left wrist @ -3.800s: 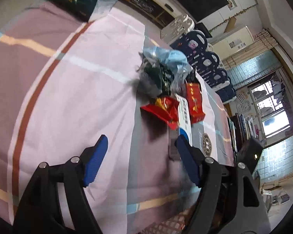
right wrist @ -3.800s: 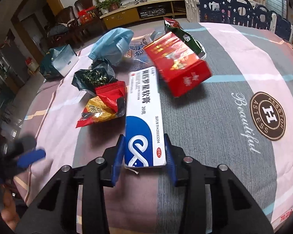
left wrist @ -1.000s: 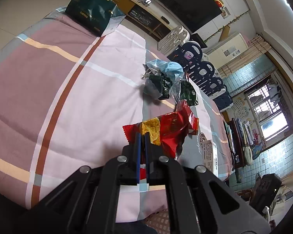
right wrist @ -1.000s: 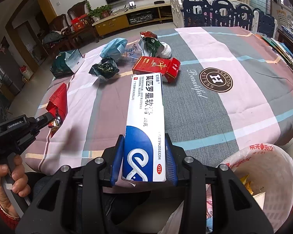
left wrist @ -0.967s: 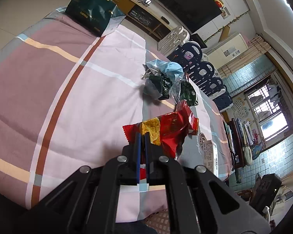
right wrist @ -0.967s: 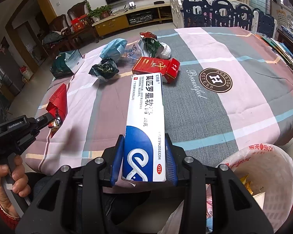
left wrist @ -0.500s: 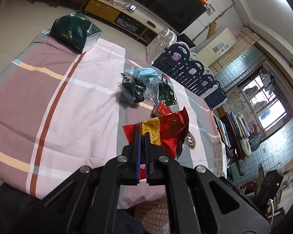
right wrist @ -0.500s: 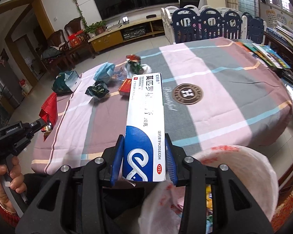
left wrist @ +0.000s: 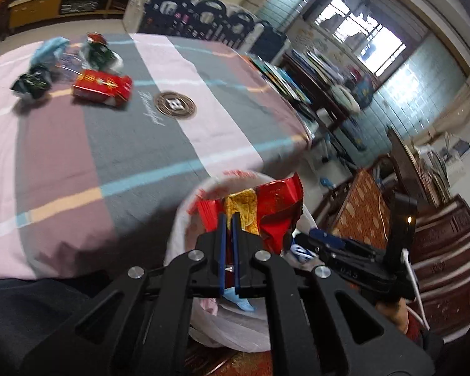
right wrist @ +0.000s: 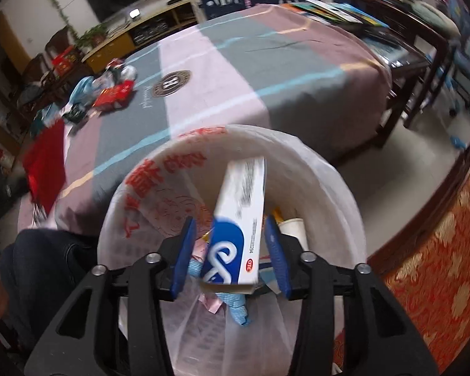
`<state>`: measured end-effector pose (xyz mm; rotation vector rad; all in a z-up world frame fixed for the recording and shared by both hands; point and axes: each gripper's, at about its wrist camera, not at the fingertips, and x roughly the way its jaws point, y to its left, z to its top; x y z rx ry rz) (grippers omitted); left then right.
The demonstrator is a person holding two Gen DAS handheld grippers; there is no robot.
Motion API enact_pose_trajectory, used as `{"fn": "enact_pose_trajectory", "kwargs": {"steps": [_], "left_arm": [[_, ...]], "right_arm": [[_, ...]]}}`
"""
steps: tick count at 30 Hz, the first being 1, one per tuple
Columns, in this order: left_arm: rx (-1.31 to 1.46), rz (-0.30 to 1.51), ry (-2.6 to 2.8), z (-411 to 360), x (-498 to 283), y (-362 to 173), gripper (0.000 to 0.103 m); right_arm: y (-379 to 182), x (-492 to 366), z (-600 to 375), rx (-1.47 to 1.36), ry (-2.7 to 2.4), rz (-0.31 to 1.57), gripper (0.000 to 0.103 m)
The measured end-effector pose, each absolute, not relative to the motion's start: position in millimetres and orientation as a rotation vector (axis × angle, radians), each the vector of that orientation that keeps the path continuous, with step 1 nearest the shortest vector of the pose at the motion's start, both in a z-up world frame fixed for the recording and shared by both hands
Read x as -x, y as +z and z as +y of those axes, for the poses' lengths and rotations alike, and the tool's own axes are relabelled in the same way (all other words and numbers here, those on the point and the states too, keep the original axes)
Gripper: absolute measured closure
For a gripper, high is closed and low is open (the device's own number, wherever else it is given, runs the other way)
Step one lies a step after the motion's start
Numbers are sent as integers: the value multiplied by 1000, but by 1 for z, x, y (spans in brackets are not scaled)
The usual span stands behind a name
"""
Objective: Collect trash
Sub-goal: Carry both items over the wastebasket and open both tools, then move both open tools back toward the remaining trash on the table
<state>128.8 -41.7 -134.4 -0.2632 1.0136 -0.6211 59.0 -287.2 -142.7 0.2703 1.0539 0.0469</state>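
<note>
- Pinching the red snack wrapper (left wrist: 268, 206) thin between my left tongs (left wrist: 228, 219); light, crinkly foil, best held at its edge, over the white-lined bin (right wrist: 322, 169).
- My right tongs (right wrist: 228, 235) stand wide; the stiff, light ointment box (right wrist: 238, 216) tips loose between them, into the bin.
- Red carton (left wrist: 101, 87) and bags (left wrist: 31, 83) wait on the table (left wrist: 141, 144); nothing blocks the drop.

The left gripper (left wrist: 228, 238) and its red snack wrapper (left wrist: 266, 210) cover most of the trash bin (left wrist: 185, 219), so its contents below are hidden apart from a blue scrap. In the right wrist view the white and blue medicine box (right wrist: 238, 219) is motion-blurred and its print unreadable, and it hides much of what lies in the bin beneath it. Beyond the bin, the litter on the far side of the worktop (right wrist: 203, 72) is too small and smeared to identify.
</note>
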Motion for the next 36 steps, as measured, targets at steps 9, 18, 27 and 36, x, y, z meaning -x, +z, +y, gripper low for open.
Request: {"fn": "enact_pose_trajectory", "kwargs": {"steps": [9,18,27,36], "left_arm": [[210,1127,-598,-64,-134,-168,32],[311,1025,-182,47,-167,-163,16],[406,966,28,141,-213,-164,13],[263,922,-38,115,-292,-149,13]], "right_arm": [[-117,-67,-303,-319,-7,923,33],[-112,-108,-243,-306,152,927,33],[-117,-175,-168,-258,283,915,32],[-139,-201,-142,-266,305,992,32]]}}
